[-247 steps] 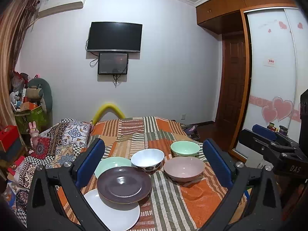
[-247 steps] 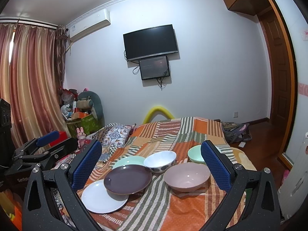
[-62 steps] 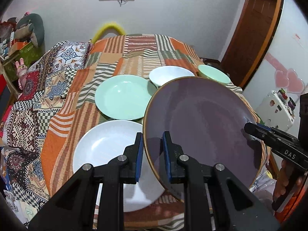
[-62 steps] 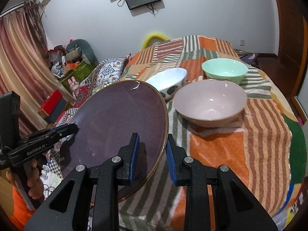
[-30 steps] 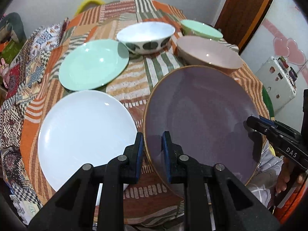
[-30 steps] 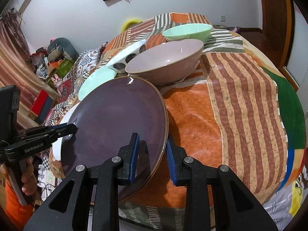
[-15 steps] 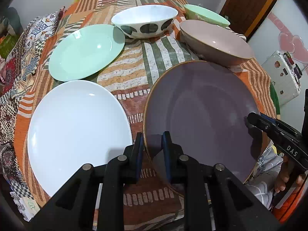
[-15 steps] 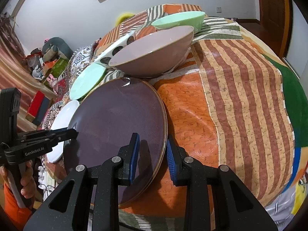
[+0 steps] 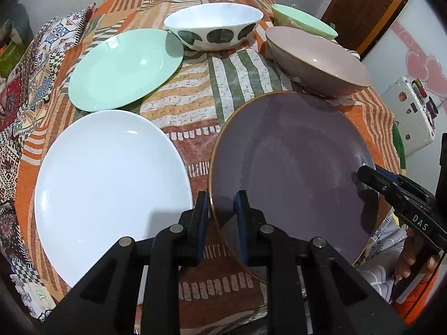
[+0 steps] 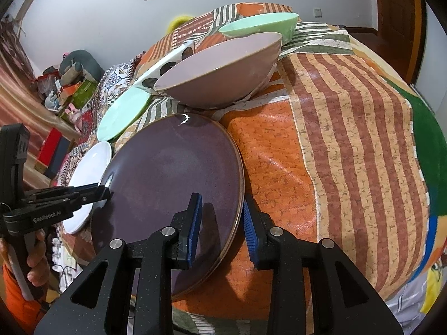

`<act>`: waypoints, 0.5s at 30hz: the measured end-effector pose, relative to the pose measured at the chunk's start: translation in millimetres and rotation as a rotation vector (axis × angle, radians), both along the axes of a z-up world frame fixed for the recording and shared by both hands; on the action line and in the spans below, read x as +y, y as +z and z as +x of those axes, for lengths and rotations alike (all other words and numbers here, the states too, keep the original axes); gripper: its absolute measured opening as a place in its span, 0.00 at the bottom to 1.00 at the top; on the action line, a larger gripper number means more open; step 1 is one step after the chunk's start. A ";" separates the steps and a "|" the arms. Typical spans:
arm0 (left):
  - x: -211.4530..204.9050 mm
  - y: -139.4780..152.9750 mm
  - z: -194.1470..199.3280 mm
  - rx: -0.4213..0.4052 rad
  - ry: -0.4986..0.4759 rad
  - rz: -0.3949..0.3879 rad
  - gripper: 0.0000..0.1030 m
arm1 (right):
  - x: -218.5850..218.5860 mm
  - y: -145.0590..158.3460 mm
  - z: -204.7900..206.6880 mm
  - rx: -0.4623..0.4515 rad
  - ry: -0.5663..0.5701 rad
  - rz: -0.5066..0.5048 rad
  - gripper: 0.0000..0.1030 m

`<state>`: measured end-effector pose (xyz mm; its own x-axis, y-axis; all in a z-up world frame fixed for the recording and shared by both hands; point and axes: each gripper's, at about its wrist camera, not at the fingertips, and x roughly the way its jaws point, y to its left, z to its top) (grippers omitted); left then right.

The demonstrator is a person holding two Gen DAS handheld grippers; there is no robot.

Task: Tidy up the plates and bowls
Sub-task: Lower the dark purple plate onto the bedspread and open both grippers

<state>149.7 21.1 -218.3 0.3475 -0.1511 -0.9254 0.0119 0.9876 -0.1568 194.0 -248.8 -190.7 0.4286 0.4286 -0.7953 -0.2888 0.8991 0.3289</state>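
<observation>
Purple plate point(image 9: 290, 167): right tongs point(image 10: 219, 223) parted.

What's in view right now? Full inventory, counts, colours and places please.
purple plate: 1, dark purple with gold rim, near edge of the table, rim between both grippers' jaws
white plate: 1, white, beside the purple plate
green plate: 1, mint green, behind the white plate
spotted bowl: 1, white with dark spots, far middle
pink bowl: 1, dusty pink, behind the purple plate
green bowl: 1, mint green, farthest back
tablecloth: 1, striped patchwork, orange, green and cream
left hand-held gripper: 1, black with blue pads, shut on the purple plate's rim
right hand-held gripper: 1, black with blue pads, jaws just opening, rim between them
hand: 1, on the left gripper's handle
</observation>
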 end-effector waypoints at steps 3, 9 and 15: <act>5.7 2.3 -3.2 -0.002 0.018 -0.001 0.19 | -1.3 2.7 -1.9 -0.015 -0.010 -0.017 0.34; 13.3 16.8 -14.3 -0.048 0.035 -0.008 0.19 | -6.4 13.9 -8.2 -0.066 -0.032 -0.049 0.42; 18.9 53.3 -32.3 -0.173 0.047 0.011 0.22 | -7.1 33.2 -16.4 -0.121 -0.032 -0.043 0.44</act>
<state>117.5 40.0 -165.0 0.5078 -0.1210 -0.8529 -0.0085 0.9893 -0.1454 177.6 -255.9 -157.5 0.5354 0.3798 -0.7544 -0.2953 0.9210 0.2541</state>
